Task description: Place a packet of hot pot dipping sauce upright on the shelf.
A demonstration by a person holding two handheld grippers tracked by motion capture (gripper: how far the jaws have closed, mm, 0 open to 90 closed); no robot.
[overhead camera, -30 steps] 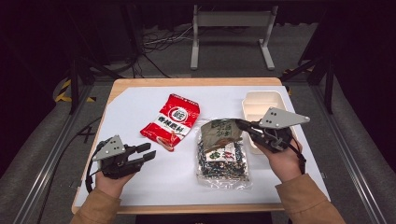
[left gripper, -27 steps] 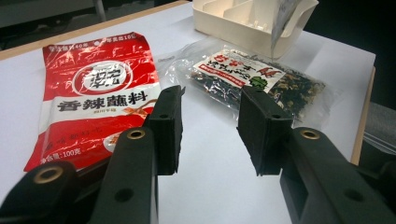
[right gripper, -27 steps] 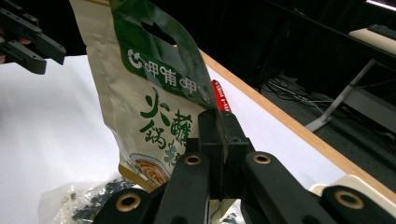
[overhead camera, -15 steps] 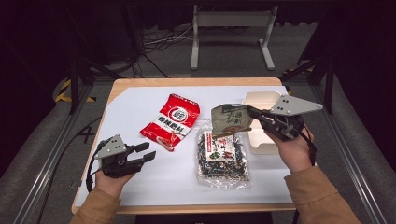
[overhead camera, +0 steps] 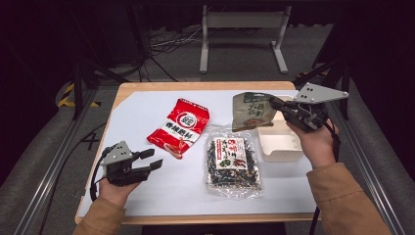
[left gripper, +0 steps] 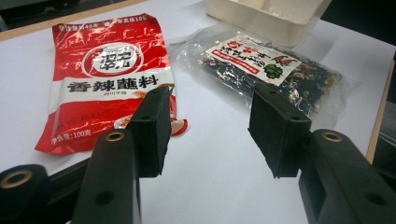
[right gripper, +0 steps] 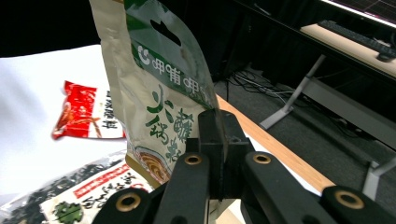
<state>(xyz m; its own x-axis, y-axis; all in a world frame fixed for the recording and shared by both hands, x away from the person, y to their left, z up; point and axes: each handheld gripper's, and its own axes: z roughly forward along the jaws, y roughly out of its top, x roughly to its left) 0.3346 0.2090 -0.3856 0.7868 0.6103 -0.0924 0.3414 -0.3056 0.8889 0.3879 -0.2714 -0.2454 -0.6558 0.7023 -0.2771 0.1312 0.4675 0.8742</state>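
right hand-held gripper (overhead camera: pixel 275 103) lifted green pouch (overhead camera: pixel 252 110) higher, off clear packet (overhead camera: pixel 233 159)

Left claw (left gripper: pixel 208 135) is hanging low over the white worktop (left gripper: pixel 224 163), its two black jaws standing apart with bare worktop between them — they have just been opening. Nothing is lying between the pads. Beyond the left jaw a red sachet (left gripper: pixel 100 74) with white lettering is lying flat, its near corner just behind that jaw's tip. Beyond the right jaw a clear bag of dark dried bits (left gripper: pixel 275 70) is resting beside the sachet. A cream tray (left gripper: pixel 266 18) is sitting at the far edge — touching the bag's far end.
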